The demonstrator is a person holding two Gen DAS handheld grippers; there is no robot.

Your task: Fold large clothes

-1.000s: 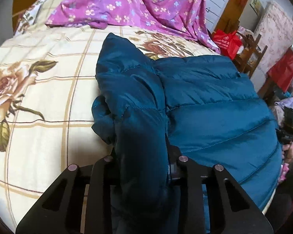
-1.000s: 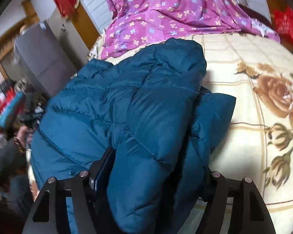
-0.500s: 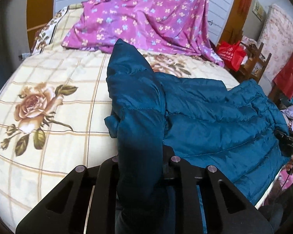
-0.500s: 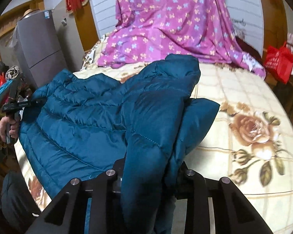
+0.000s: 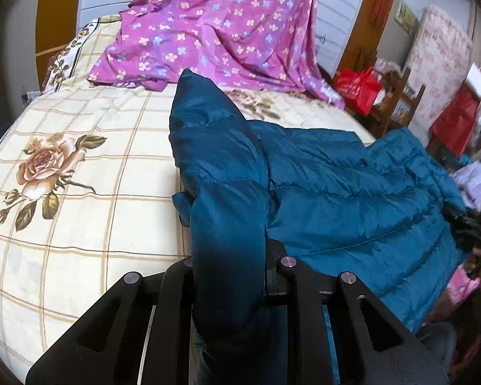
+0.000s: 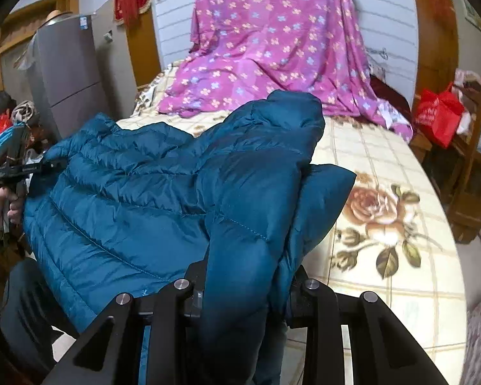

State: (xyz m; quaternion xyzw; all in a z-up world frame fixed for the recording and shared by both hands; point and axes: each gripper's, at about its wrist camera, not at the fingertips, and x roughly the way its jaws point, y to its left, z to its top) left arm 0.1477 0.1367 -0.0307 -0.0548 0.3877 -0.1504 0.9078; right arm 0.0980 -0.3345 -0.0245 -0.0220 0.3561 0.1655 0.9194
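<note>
My left gripper (image 5: 231,276) is clamped on a thick bunch of the teal puffer jacket (image 5: 352,199); the right gripper (image 6: 243,288) pinches another padded bunch of it the same way. Jaws on both are pressed into fabric, not spread. The jacket lies on the rose-print bedspread (image 5: 80,199), body flat w/ its hem over the near bed edge, and the part I hold is raised above it. The purple floral sheet (image 5: 221,32) is heaped at the back, well apart from the jacket.

I judge this to be mid-fold: carrying the held part across the body. To do it well, I'd keep both grips level and taut so the padding doesn't sag btwn them, then lay the fold flat onto the body before letting go. The shell looks slick and puffy, so it prob slides or springs back, so press down, release slowly. Watch the hem hanging off the edge; its weight could drag the whole jacket off.
</note>
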